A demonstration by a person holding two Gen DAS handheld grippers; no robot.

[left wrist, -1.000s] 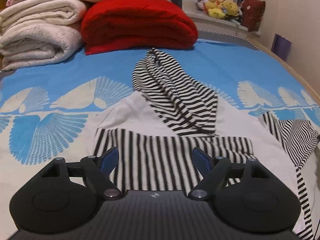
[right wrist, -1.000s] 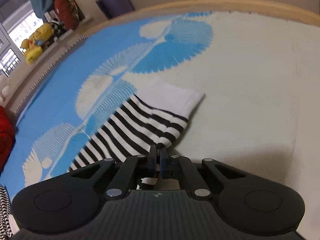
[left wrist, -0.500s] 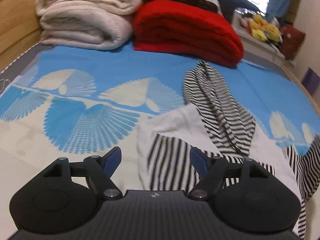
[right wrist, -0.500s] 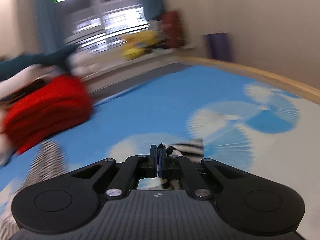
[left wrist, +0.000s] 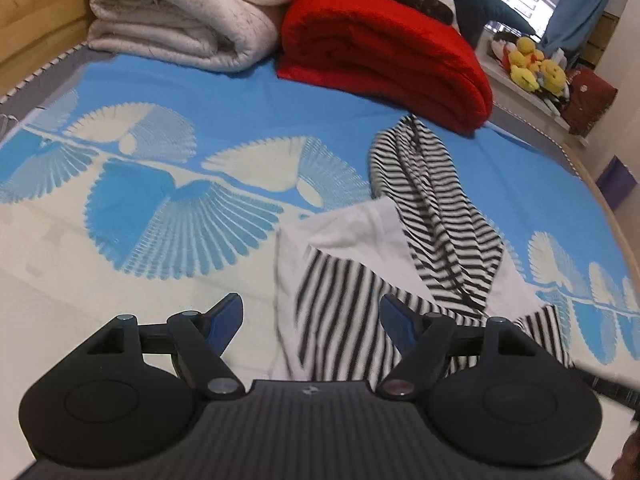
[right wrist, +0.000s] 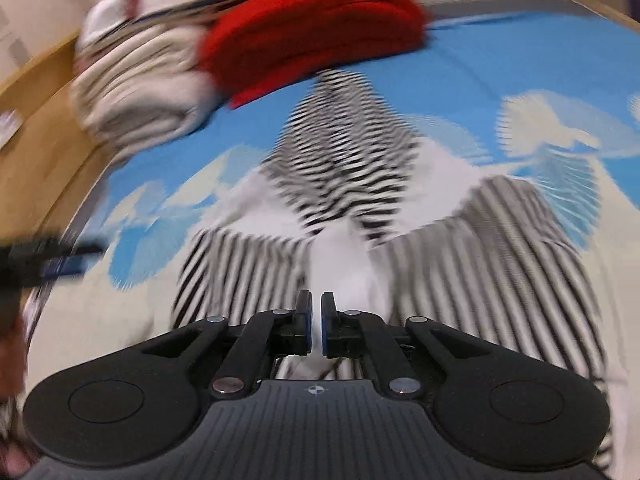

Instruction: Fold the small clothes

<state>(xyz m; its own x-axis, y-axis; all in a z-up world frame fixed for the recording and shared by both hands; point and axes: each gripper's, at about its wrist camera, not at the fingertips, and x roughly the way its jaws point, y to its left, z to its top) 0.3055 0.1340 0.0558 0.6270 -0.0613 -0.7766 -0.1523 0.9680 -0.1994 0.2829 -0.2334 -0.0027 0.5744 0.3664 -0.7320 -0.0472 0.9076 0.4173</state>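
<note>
Two grippers hang over striped top (left wrist: 344, 280), low on bed cover (left wrist: 160, 220).
Right gripper (right wrist: 316, 312): jaws narrow, just opening a little, thin gap. White cloth shows in gap; cannot tell if pinched.
Tip: let sleeve (right wrist: 500, 248) drop flat across top, then lift straight up so cloth does not drag.
Left gripper (left wrist: 312, 312): jaws wide, nothing held, above top's left edge.
Tip: pinch that edge low, both layers.
Hood (left wrist: 440, 208) bunched beyond; smooth later.
Red blanket (left wrist: 380, 48) far back; keep clear.

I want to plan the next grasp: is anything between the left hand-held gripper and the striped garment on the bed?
Nothing visible. The left hand-held gripper stands open directly above the striped garment, with only air between them.
</note>
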